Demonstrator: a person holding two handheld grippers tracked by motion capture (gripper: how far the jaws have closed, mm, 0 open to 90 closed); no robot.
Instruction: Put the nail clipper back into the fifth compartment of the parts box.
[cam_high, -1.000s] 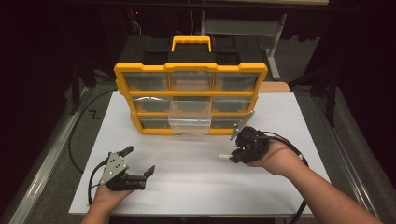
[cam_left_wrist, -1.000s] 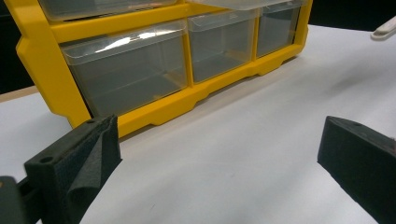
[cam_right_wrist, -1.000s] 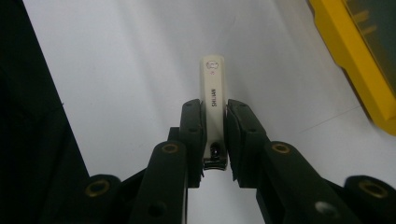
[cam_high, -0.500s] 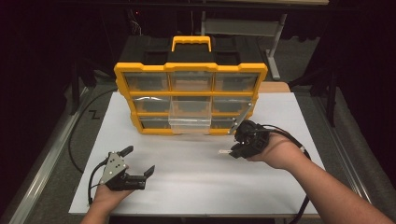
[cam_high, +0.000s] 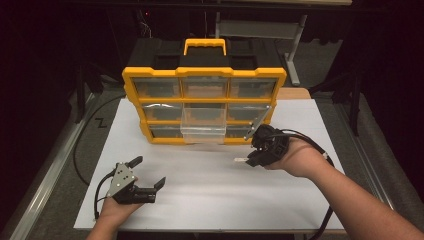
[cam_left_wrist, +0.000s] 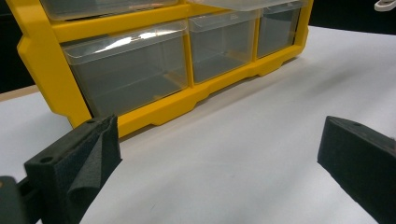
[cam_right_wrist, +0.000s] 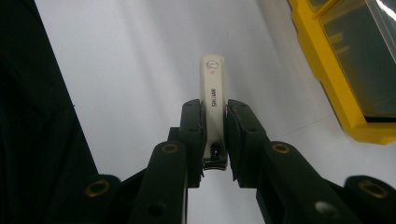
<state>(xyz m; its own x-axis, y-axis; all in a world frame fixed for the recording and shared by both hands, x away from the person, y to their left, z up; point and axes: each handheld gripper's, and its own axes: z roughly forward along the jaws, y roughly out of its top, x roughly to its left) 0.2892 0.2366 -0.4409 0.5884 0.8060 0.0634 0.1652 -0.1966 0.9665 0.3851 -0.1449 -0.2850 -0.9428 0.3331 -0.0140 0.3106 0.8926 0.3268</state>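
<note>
Since the earlier high view, the right gripper (cam_high: 248, 159) has lifted and drifted a little toward the far side, closer to the yellow organizer (cam_high: 204, 79); the left gripper (cam_high: 148, 175) has kept its place at the near left of the white table (cam_high: 210, 200).

The right gripper's jaws are clamped on a cream nail clipper (cam_right_wrist: 213, 100), gripping it near its hinged end, so most of its length sticks out past the pads. In the high view the nail clipper (cam_high: 240, 160) shows as a small pale tip right of the table's centre, just near of the organizer's bottom row and below and to the right of the clear drawer (cam_high: 202, 126) that stands pulled out of the middle column. Its long axis lies roughly level, running along the jaws, and its free end points left across the table.

The left gripper's jaws are spread wide with nothing between them; they face the organizer's bottom left drawers (cam_left_wrist: 128, 74).

The hold looks the weakest point. The pads pinch a narrow, smooth body at one end, so a knock of the free end against the drawer's rim could twist the clipper in the grip or lever it out onto the table. Coming in too low could also nudge the drawer further out or tip it. If the clipper is let go before its tip is over the drawer, it would probably fall short.
</note>
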